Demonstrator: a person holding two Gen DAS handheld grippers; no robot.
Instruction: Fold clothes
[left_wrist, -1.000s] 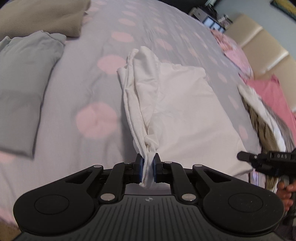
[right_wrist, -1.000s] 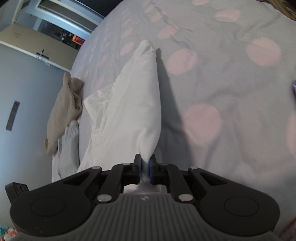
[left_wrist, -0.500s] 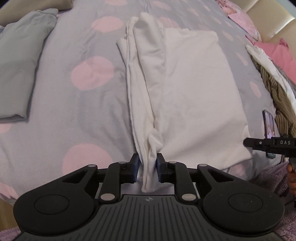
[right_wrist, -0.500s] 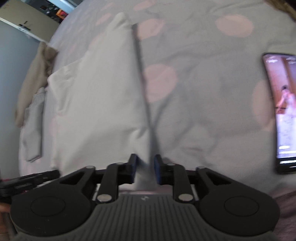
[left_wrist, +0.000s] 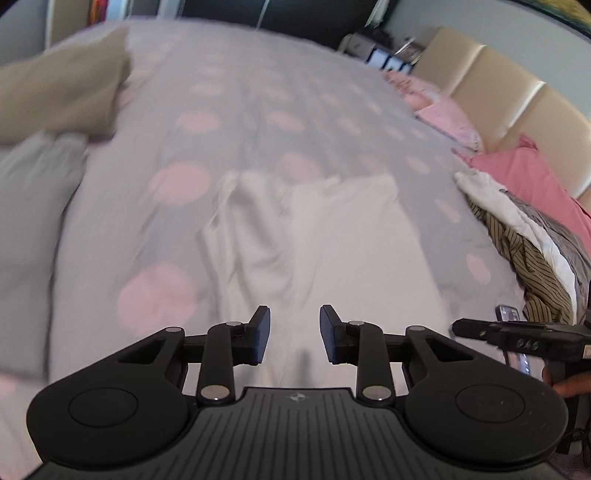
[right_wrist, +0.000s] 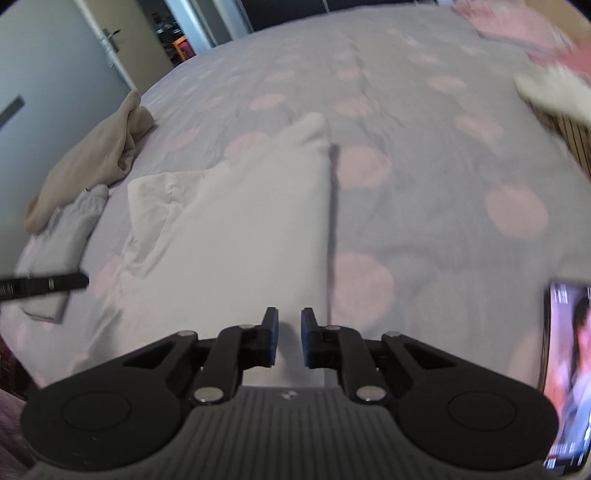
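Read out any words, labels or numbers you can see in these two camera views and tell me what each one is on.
"DAS", seen upside down and blurred, so uncertain: on the black side of the right hand-held gripper at the edge of the left wrist view.
Small logo mark, no letters: on the grey body of each hand-held gripper.
Phone screen on the bed: shows a picture; any text on it is too blurred to read.
Nothing else is readable.
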